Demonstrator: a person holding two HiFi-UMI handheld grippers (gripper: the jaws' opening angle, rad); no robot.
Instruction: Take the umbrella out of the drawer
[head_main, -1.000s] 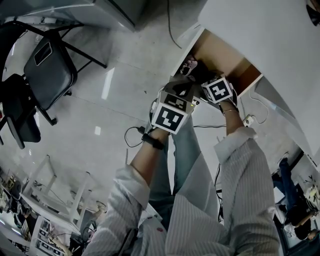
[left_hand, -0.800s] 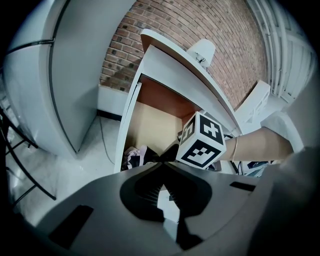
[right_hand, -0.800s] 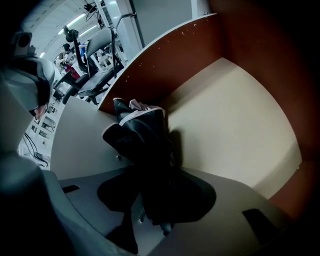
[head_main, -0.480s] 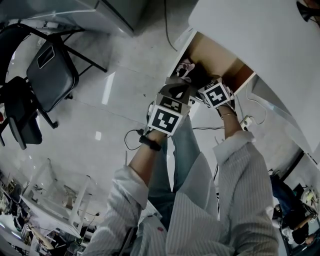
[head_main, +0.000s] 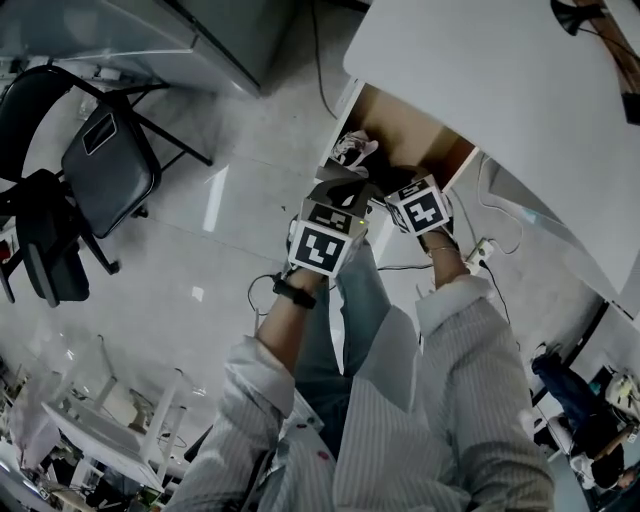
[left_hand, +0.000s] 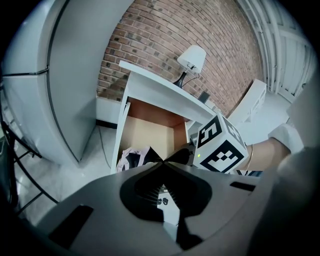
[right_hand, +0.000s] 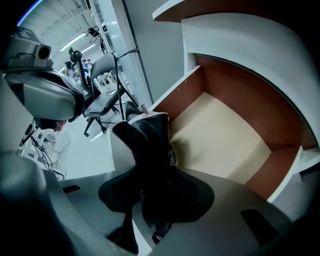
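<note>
Black folded umbrella (right_hand: 148, 142) clamped in right gripper (right_hand: 152, 172), jaws just closed further onto it, held at open wooden drawer's (right_hand: 235, 100) nine o'clock edge, likely to clear that wall. Left gripper (left_hand: 163, 161) alongside, tips together, empty.

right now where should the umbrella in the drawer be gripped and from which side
The umbrella's dark folded end, from above through the drawer's open top: that end sticks up beside the drawer's side wall. The right gripper, whose jaws have just been closing, has it between them.
</note>
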